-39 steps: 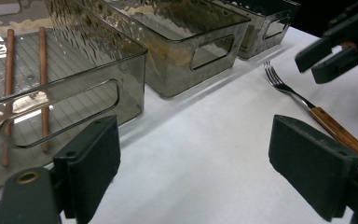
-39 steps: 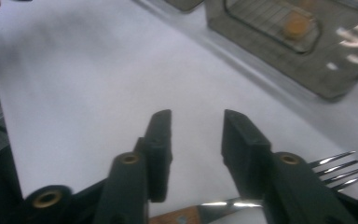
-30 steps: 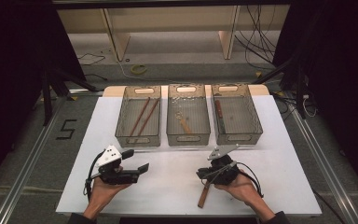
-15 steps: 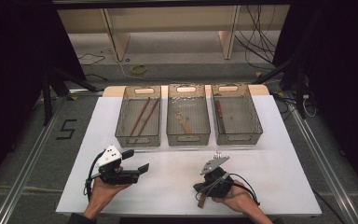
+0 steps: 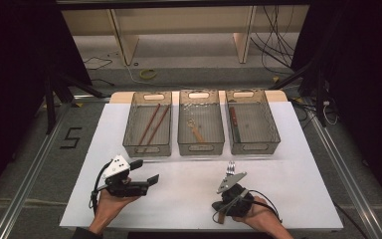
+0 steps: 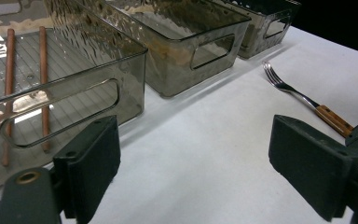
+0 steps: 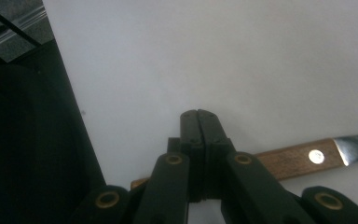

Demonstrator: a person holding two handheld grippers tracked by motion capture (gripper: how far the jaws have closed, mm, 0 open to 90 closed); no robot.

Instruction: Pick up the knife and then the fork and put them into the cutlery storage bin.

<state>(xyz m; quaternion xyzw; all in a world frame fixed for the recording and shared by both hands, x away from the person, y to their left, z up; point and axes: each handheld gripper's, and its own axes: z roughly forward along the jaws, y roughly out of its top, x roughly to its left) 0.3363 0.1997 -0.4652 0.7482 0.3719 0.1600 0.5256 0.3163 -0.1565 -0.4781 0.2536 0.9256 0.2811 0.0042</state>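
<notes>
Three clear plastic bins [image 5: 147, 149] stand side by side at the far part of the white table [image 5: 298, 189]. Two brown sticks [image 5: 151, 124] lie in the left bin, one utensil with a wooden handle [image 5: 197, 132] lies in the middle bin, and one dark knife [image 5: 233, 118] lies in the right bin. One fork [image 6: 303, 97] with a wooden handle lies on the table in front of the bins, near the person's right hand; its metal prongs point toward the bins. The right gripper [image 7: 198, 115] has its two jaws pressed fully together with nothing between them, and in the right gripper view the wooden handle [image 7: 293, 161] lies just behind these closed jaws, on the table, not gripped. The left gripper [image 5: 146, 172] rests low over the table at the left side, its two jaws standing wide apart and holding nothing.
</notes>
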